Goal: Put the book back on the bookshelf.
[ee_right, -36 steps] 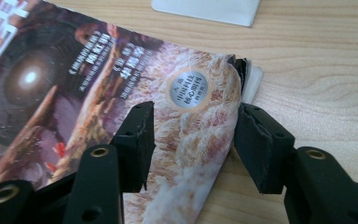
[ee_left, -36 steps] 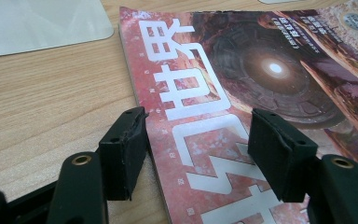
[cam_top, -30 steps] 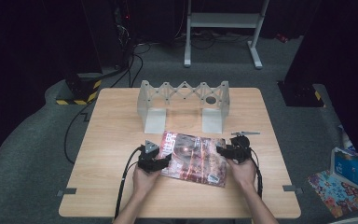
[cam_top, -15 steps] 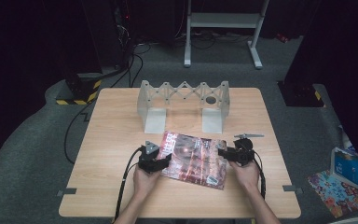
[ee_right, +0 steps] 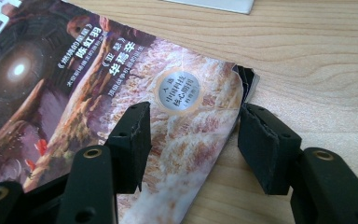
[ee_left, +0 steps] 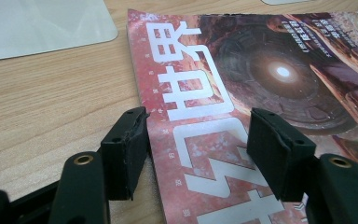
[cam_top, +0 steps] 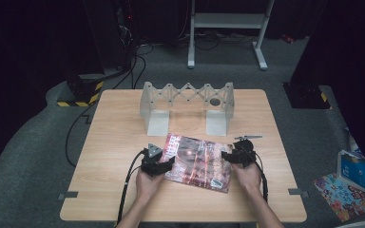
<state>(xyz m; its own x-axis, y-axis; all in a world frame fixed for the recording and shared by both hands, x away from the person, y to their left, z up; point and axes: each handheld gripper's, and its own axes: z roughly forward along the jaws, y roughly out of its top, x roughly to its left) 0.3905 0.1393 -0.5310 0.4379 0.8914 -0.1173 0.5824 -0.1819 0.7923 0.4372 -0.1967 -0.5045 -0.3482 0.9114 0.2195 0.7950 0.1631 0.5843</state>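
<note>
Looking down from the high view, a glossy magazine with a reddish-brown cover and big white characters (cam_top: 198, 161) lies flat on the light wooden bench (cam_top: 119, 137), a bit skewed, near the front middle. The left hand-held gripper (cam_top: 164, 164) sits at the magazine's left edge and the right hand-held gripper (cam_top: 228, 156) at its right edge, each held in one of the person's hands coming in from the bottom.

In the left gripper view, the left one's jaws stand apart, straddling the magazine's (ee_left: 242, 93) spine edge: one black jaw is over bare wood just beside the edge, the other over the cover's white lettering. Nothing is clamped.

In the right gripper view, same deal. Jaws apart, one over the pale, cloudy part of the cover (ee_right: 121, 93) below a round silver sticker (ee_right: 180, 88), the other over the wood just off the edge. That corner of the cover looks slightly curled with the pages under it peeking out, though I can't really tell if the jaws touch the paper.

Behind the magazine stands a pale grey expanding accordion-style rack with two flat feet (cam_top: 187, 104), well apart from both grippers. A small dark metal tool-ish thing (cam_top: 248, 137) lies just beyond the right gripper.
</note>
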